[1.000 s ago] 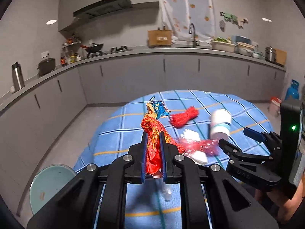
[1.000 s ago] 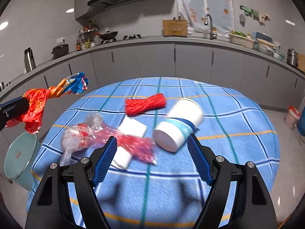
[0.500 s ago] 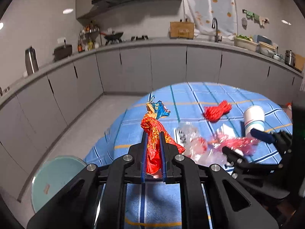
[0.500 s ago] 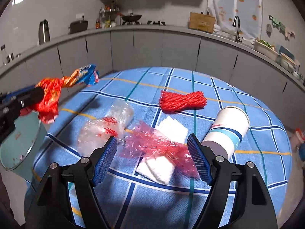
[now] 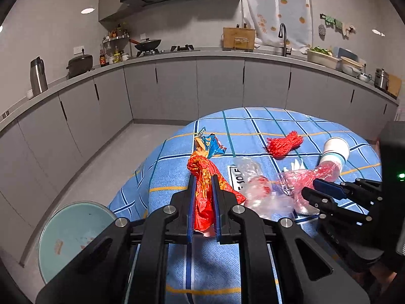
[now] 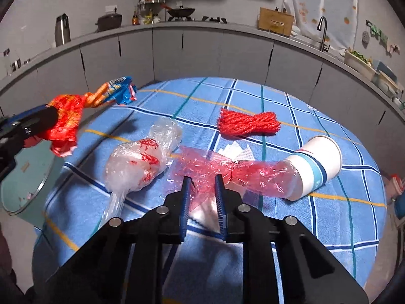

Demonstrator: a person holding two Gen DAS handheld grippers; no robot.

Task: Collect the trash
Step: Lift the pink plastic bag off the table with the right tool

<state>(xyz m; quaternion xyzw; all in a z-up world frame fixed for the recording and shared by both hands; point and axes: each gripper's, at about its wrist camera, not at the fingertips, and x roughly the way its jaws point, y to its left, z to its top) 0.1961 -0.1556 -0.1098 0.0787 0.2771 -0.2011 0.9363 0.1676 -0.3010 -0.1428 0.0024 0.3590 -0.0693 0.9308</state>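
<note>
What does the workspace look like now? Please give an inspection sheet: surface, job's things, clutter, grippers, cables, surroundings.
Surface: round table under a blue checked cloth.
Job's things: red wrapper held off the table; pink bag, one end tucked into the tipped paper cup; clear bag; red net; white tissue under the pink bag.
Clutter: nothing seen.
Grippers: left gripper shut on the red wrapper; right gripper closing, its fingers around the pink bag.
Cables: nothing seen.
Surroundings: pale green bin on the floor beside the table; grey cabinets, stove and sink behind.
</note>
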